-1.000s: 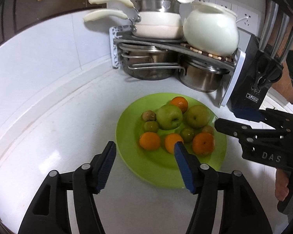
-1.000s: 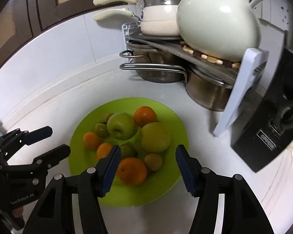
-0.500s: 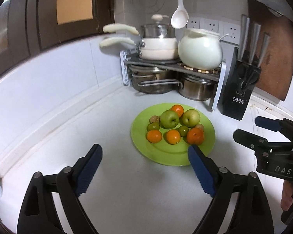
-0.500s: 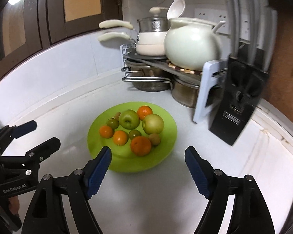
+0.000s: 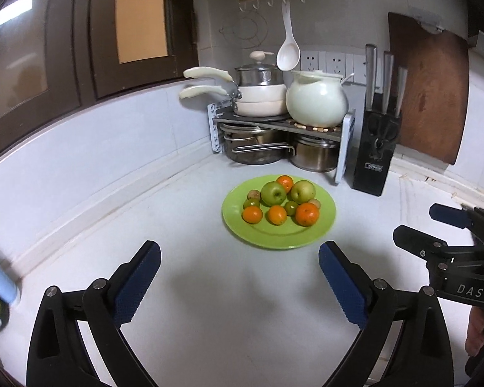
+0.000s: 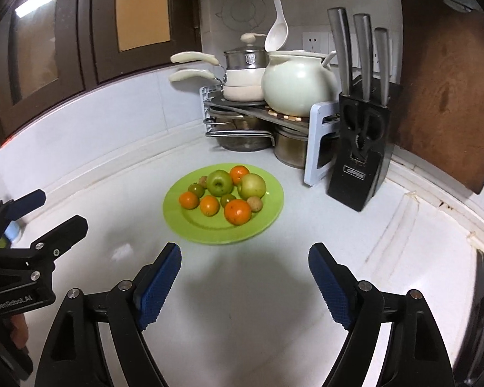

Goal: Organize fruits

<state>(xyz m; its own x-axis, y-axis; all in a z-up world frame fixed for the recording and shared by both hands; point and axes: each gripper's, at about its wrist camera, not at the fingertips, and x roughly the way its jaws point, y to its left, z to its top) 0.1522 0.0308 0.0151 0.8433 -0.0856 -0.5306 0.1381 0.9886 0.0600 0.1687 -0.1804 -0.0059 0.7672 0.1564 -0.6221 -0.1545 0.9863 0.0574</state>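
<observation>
A: Both grippers are pulling back from the round lime-green plastic plate [image 6: 223, 225] compared with a second ago; the left gripper [image 5: 238, 277] and right gripper [image 6: 244, 285] are hanging near it, blue-padded jaws spread wide, holding nothing.

B: And the fruits?

A: Four oranges [image 6: 237, 211], two green apples [image 6: 219, 183] and smaller fruits are sitting clustered on that plate.

B: Risks?

A: Any nudge is likely sending round fruit rolling off that shallow rim. Behind the plate, a grey pot rack [image 6: 258, 109] and black knife block [image 6: 358, 161] are crowding any far-side reach.
</observation>
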